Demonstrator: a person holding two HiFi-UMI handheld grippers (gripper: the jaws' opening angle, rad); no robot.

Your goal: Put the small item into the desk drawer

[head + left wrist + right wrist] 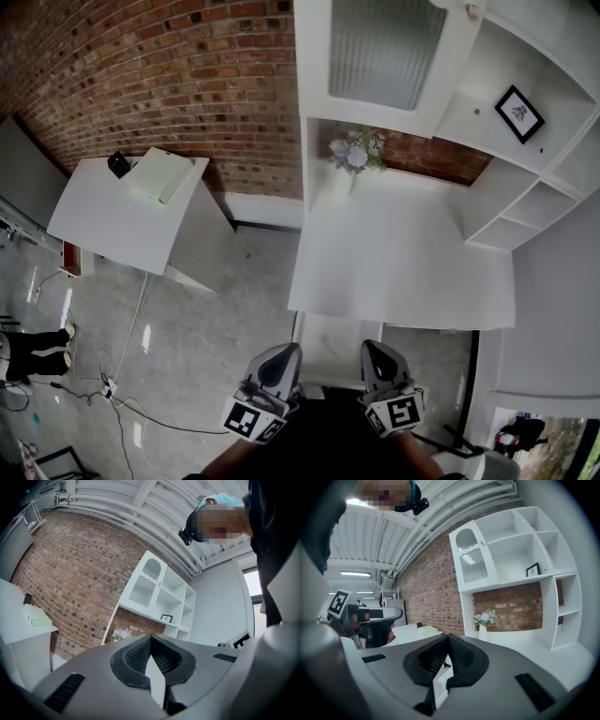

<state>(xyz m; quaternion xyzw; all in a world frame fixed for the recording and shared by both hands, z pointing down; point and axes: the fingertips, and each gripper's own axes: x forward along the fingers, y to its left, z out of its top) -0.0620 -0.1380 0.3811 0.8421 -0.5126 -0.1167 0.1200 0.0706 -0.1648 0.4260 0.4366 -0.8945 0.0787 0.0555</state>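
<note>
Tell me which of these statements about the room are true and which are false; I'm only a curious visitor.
1. A vase of flowers stands at the back of the white desk. True.
2. The right gripper holds a small item. False: its jaws are shut with nothing between them.
3. The framed picture lies on the desk. False: it stands in a compartment of the white shelf unit.
4. A pale box lies on the side table to the left. True.
5. The left gripper is wide open. False: its jaws are together, with nothing between them.
</note>
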